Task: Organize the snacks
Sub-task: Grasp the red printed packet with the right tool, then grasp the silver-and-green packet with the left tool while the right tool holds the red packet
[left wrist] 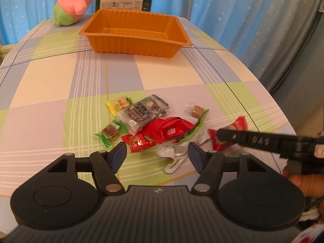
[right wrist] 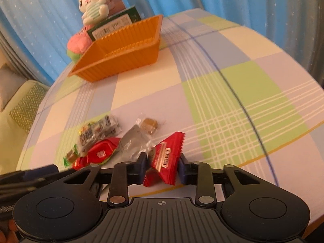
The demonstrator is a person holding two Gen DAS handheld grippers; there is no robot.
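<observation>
My right gripper (right wrist: 162, 167) clamps a crinkled red foil packet (right wrist: 168, 158), its saw-toothed ends poking out above and below the blue pads at lower centre of the right wrist view. My left gripper (left wrist: 157, 155) hangs with jaws parted over the near edge of the snack pile (left wrist: 154, 125), nothing pinched between its blue pads (left wrist: 119, 156).

The pile sits mid-frame on a soft checked tablecloth (left wrist: 60, 85) of lilac, green and cream: a glossy red pouch (left wrist: 170, 128), a clear printed sachet (left wrist: 144, 110), a yellow wrapped sweet (left wrist: 119, 104), a green-twisted candy (left wrist: 110, 132) and a brown cube in cellophane (left wrist: 196, 110). A silvery wrapper (left wrist: 174, 151) lies half under the others, its print too small to read.

The ribbed orange plastic tray (left wrist: 137, 46) stands well apart at upper centre, with nothing visible inside. Behind it, a pink-and-green plush (left wrist: 70, 8) and a white bunny plush (right wrist: 92, 6) are partly cut off or screened; a green box (left wrist: 123, 3) shows only its label side.
</observation>
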